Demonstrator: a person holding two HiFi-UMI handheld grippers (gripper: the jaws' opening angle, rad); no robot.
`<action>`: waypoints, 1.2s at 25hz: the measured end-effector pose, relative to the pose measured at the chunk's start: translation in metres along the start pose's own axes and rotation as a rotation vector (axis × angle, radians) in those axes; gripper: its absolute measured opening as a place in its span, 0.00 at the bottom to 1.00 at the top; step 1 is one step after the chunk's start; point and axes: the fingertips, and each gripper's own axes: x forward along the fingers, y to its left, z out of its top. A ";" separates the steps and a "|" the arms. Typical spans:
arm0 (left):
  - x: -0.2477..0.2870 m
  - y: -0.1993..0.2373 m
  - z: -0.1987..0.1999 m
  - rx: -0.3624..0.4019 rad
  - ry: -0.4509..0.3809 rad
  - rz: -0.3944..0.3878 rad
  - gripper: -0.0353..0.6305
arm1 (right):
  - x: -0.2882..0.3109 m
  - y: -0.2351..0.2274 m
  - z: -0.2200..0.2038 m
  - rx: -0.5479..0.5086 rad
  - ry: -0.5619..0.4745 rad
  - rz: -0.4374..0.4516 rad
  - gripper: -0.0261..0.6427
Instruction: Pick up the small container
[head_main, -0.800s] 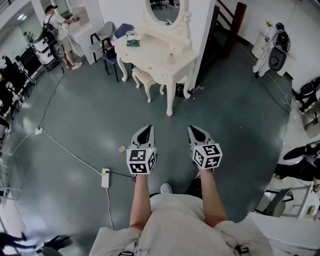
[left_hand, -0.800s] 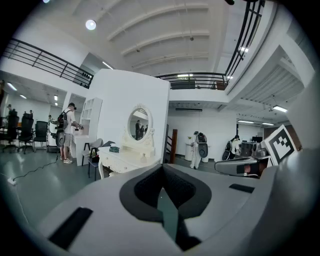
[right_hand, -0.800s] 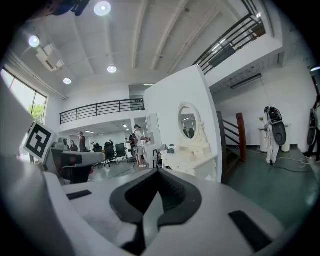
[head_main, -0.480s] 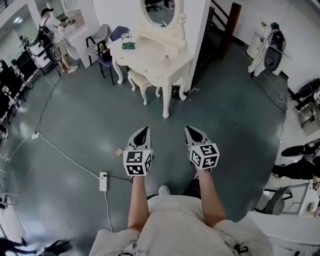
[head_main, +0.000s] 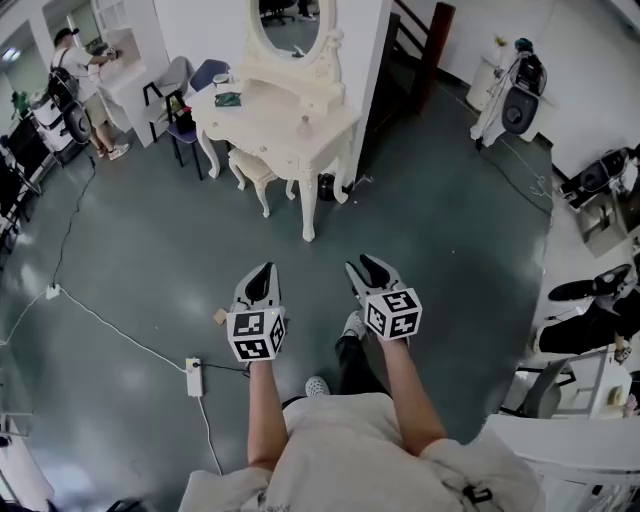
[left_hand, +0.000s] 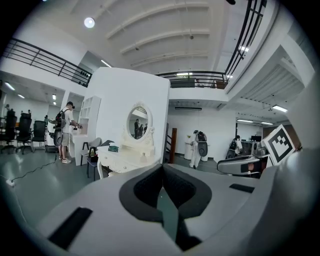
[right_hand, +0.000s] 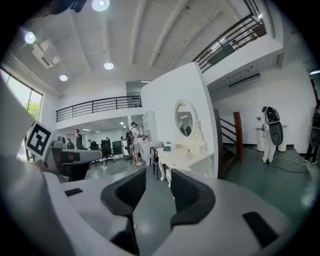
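Note:
A white dressing table with an oval mirror stands a few steps ahead. On its top sit a small pale container, a dark green item and a white cup. My left gripper is held out at waist height, far short of the table, its jaw tips together and nothing in them. My right gripper hovers beside it with a gap between its jaws, also empty. In the left gripper view the left gripper points at the table. The right gripper faces the table too.
A white stool stands under the table and a dark chair at its left. A power strip with a cable lies on the floor at left. A person stands at back left. Stairs rise behind; a white desk is at right.
The dressing table has slid left in the head view as I walked. Both grippers stayed out in front, empty, and drifted slightly left.

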 end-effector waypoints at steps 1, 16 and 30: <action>0.004 0.000 -0.001 0.000 0.002 -0.001 0.09 | 0.003 -0.003 0.000 0.003 0.002 0.001 0.30; 0.141 0.039 0.050 0.011 -0.013 0.006 0.09 | 0.119 -0.080 0.055 0.006 -0.012 0.039 0.36; 0.280 0.074 0.084 -0.027 0.012 0.066 0.09 | 0.245 -0.164 0.102 0.017 0.029 0.097 0.37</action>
